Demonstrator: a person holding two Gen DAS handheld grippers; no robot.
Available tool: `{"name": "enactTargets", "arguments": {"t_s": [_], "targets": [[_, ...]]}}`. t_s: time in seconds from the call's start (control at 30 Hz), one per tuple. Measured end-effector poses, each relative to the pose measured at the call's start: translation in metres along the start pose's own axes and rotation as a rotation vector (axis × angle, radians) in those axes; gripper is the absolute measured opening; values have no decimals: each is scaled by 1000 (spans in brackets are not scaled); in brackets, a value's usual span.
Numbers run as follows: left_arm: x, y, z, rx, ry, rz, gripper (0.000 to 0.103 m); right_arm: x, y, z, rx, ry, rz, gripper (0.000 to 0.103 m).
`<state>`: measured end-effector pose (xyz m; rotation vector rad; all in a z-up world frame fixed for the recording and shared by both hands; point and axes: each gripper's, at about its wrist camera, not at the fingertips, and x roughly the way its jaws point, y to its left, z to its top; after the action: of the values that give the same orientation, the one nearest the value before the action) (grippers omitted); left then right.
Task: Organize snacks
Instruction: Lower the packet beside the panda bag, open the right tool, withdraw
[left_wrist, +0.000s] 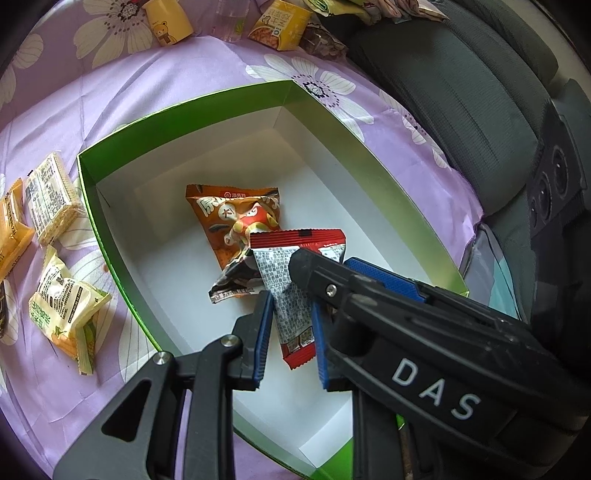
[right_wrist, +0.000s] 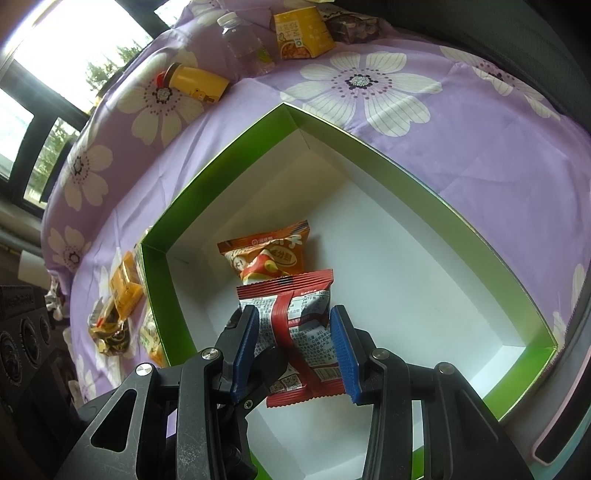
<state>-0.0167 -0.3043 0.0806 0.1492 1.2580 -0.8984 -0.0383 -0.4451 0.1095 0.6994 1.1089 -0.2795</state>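
Both tongs, right and left, pinch the red packet at frame centre above the green box; "DAS" marks one tong, packet print apparently illegible.

Between the blue pads, a red packet with a grey printed panel; beyond it an orange packet. The box is green outside, white inside. The cloth is purple with white flowers.
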Motion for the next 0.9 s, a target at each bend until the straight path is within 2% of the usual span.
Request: {"name": "enactTargets", "arguments": {"t_s": [0.37,0.47,0.7,0.9], "targets": [[8,-2,4,-2,24,-8,19,2,-5,1,17,12,1,43],[11,-4,4,-4,43,-31,19,3,-5,1,17,22,50,43],[10,-4,3,-2,33,-19,19,5,-1,0,7,27,59,43],[1,2,0,-10,1,2,20,1,2,0,-9,11,32,43]]}}
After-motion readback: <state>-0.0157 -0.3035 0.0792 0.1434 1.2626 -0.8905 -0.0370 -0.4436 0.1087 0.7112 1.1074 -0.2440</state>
